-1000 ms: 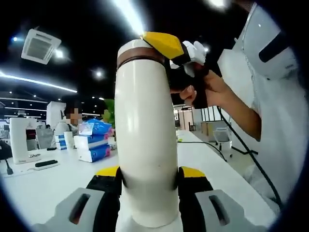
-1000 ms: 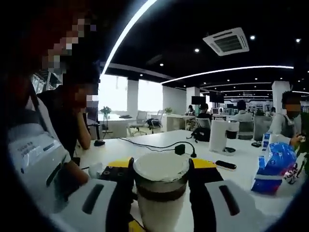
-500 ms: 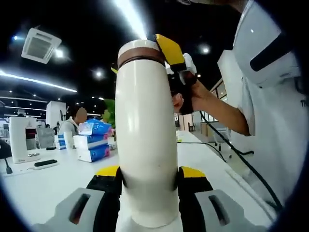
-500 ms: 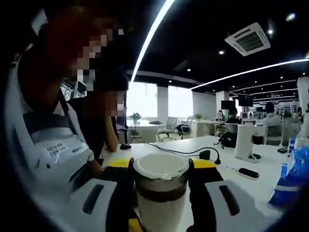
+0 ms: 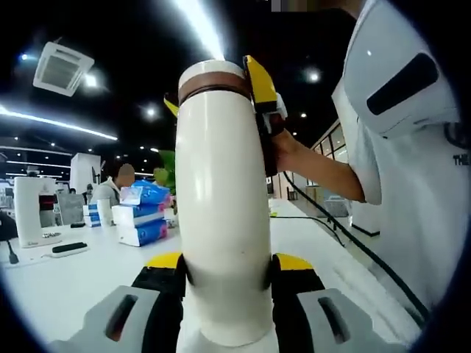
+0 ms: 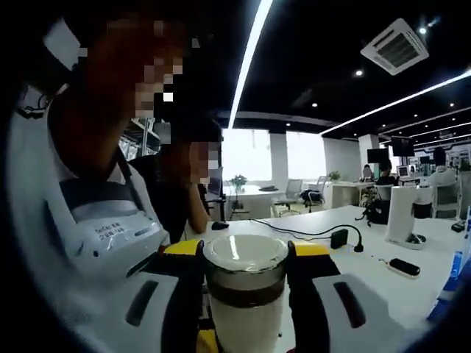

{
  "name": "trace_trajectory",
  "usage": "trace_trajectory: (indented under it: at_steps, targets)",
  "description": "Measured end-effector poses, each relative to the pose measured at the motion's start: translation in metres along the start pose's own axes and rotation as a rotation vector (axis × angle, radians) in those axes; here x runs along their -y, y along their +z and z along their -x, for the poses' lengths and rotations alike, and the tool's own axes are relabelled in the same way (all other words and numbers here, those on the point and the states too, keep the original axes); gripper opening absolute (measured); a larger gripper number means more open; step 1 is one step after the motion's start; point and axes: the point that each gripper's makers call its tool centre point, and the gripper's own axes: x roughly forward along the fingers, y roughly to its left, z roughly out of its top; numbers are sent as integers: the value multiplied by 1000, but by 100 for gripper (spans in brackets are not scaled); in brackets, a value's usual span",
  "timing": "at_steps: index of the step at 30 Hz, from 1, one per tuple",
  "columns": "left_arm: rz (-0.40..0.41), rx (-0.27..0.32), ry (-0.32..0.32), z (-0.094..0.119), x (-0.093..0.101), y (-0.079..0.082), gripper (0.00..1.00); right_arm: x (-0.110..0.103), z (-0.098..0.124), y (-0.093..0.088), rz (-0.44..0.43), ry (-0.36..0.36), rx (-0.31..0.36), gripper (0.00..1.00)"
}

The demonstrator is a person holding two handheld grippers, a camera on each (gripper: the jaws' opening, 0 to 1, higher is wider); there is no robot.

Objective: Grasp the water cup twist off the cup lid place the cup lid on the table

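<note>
In the left gripper view, the left gripper [image 5: 224,268] stands clamped on the lower body of the water cup [image 5: 221,220], its yellow-tipped jaws pressed against both sides of the white cylinder, which is held up off the white table [image 5: 66,283] and rises through the middle of the view. At the top sits the cup lid [image 5: 213,77], white with a brown band beneath it. To its right the right gripper [image 5: 257,81] is at the lid. Compared with a second ago, its yellow jaw has swung from a broad face to a narrow edge-on sliver, and the person's hand [image 5: 283,151] behind it has rolled with it, while the cup body sits the same between the left jaws. That reads as the twisting step under way, the lid being turned against a held body. No gap between lid and body can be made out, so whether the thread has let go cannot be told.

In the right gripper view, the same lid [image 6: 245,254] sits between the right gripper's [image 6: 245,265] jaws, which are closed against its sides; the room behind has slid sideways over the second, consistent with the wrist turning. The cup looks smooth, glossy and rigid, tall and narrow. Setting the lid on the table is not yet done.
</note>
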Motion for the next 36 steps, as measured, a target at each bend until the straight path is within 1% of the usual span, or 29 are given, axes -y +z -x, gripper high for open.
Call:
trace_trajectory:
  at_steps: [8, 9, 14, 17, 20, 23, 25, 26, 27, 28, 30, 32, 33, 34, 36]
  targets:
    - [6, 1, -1, 1, -3, -1, 47, -4, -1, -1, 10, 91, -34, 47]
    - [6, 1, -2, 1, -4, -2, 47, -4, 0, -1, 11, 115, -27, 47]
    - [11, 3, -3, 3, -8, -3, 47, -5, -3, -1, -19, 181, -5, 47]
    - [7, 2, -4, 3, -5, -2, 47, -10, -2, 0, -63, 254, 23, 47]
    - [12, 2, -4, 3, -4, -2, 47, -8, -5, -1, -108, 265, 40, 48]
    - [13, 2, -5, 2, -5, -2, 47, -11, -6, -2, -116, 273, 44, 48]
    - [17, 2, -3, 1, -6, -2, 47, -11, -7, -2, -99, 257, 37, 48]
    - [23, 1, -2, 1, -7, -2, 47, -10, -8, -3, -103, 244, 23, 48]
    - [23, 2, -2, 1, -7, -2, 47, -9, -9, -4, -139, 218, -1, 48]
    - [24, 3, -3, 1, -4, -1, 47, -8, -9, -4, -150, 206, -4, 48]
    - [28, 2, -3, 1, -1, -1, 47, -6, -6, -3, -171, 154, -7, 49]
    - [22, 1, -4, 1, 1, 0, 47, -7, -1, 0, -177, 112, -1, 51]
    - [21, 2, -6, 0, 1, 0, 47, -5, 2, 7, -166, 62, 18, 56]
    - [20, 2, -6, 0, 2, 1, 47, -3, 4, 11, -160, 31, 26, 61]
    - [24, 2, -5, 0, 2, 1, 47, -1, 11, 24, -142, -49, 59, 71]
